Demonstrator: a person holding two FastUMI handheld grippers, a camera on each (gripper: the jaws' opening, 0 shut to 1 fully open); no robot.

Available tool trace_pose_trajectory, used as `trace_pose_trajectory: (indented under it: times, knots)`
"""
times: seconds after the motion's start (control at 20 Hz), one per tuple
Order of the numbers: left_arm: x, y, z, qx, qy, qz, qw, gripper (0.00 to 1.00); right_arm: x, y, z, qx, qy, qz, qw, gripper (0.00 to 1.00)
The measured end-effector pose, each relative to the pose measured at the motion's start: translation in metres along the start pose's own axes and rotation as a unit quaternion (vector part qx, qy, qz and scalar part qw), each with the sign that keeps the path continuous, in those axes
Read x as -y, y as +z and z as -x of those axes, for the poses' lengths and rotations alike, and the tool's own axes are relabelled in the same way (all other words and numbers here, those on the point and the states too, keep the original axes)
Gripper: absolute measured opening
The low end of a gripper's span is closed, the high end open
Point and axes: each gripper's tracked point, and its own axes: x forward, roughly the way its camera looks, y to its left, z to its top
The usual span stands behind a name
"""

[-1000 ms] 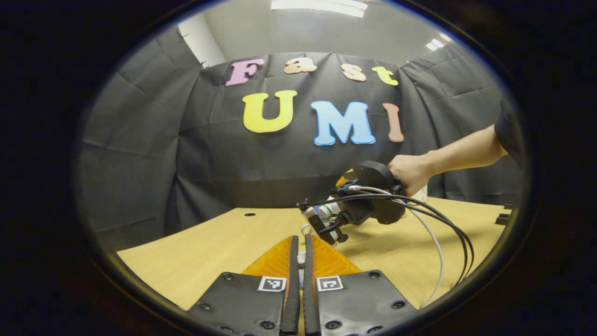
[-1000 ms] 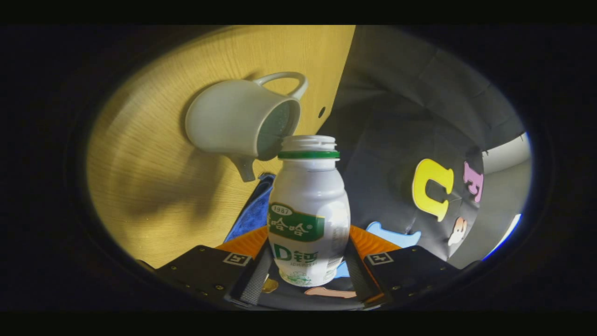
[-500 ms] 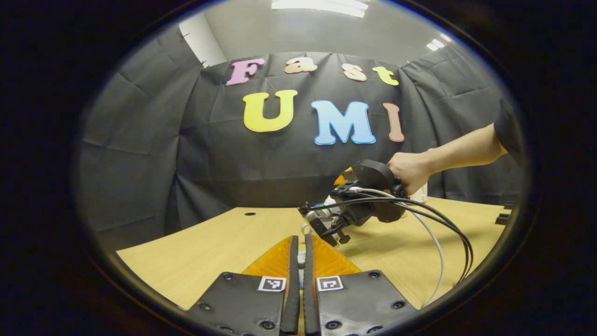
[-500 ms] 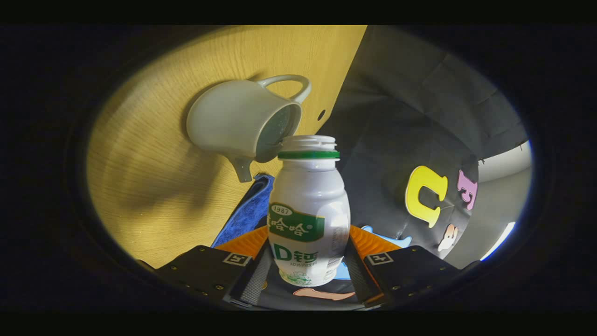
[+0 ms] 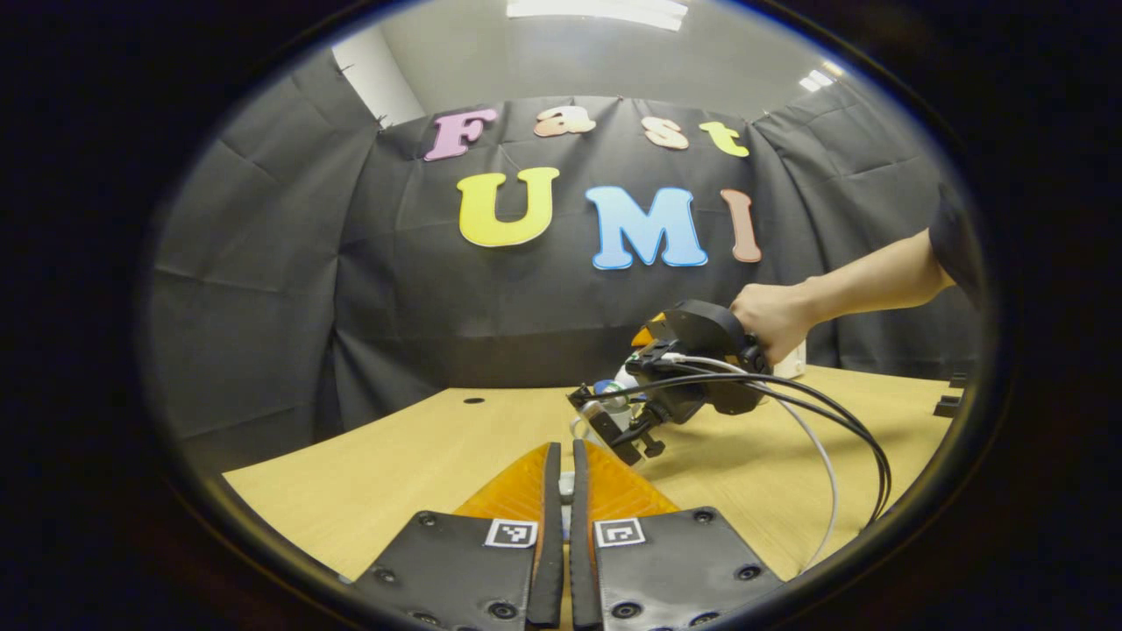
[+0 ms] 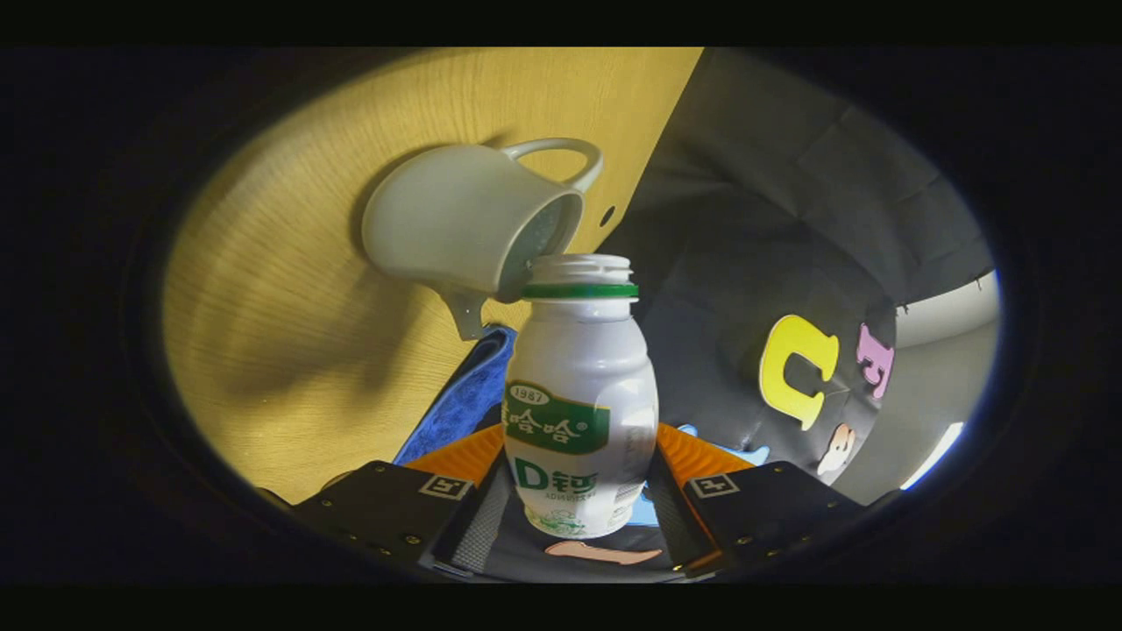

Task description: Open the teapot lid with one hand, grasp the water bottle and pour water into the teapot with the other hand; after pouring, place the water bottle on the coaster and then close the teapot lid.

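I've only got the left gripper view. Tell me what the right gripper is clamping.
Observer: The right gripper is shut on a white water bottle, gripped from both sides.
Operator: Now give me the teapot's state.
Observer: The teapot has no lid on, and the bottle's uncapped mouth sits right at its open rim.

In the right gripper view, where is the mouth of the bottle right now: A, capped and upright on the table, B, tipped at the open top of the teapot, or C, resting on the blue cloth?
B: the bottle, uncapped, has its mouth at the open rim of the teapot.
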Motion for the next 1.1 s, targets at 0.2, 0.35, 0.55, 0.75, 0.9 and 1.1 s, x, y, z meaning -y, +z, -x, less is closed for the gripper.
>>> trace_pose_trajectory:
  times: [0.2,0.35,0.55,0.75,0.9,1.1]
  knots:
    - [0.001,-0.001,0.001,-0.003,0.001,-0.001,1.000,0.10,0.002,-0.001,0.001,0.000,-0.004,0.000,1.000,0.75]
    - [0.000,0.000,0.001,-0.003,0.003,-0.001,1.000,0.14,0.001,0.000,-0.001,0.001,-0.006,-0.001,1.000,0.75]
    - [-0.002,-0.002,-0.001,-0.003,0.001,0.016,1.000,0.14,-0.005,0.000,-0.002,0.003,-0.004,-0.033,0.999,0.75]
    - [-0.004,-0.004,-0.008,-0.008,0.000,0.032,0.999,0.14,-0.010,-0.001,-0.003,-0.002,-0.003,-0.075,0.997,0.75]
    - [-0.003,-0.001,-0.009,-0.007,-0.003,0.037,0.999,0.14,-0.021,-0.002,-0.002,-0.004,0.013,-0.116,0.993,0.75]
    - [0.003,-0.004,-0.012,-0.010,-0.007,0.042,0.999,0.14,-0.033,-0.003,-0.002,0.001,0.029,-0.212,0.977,0.75]
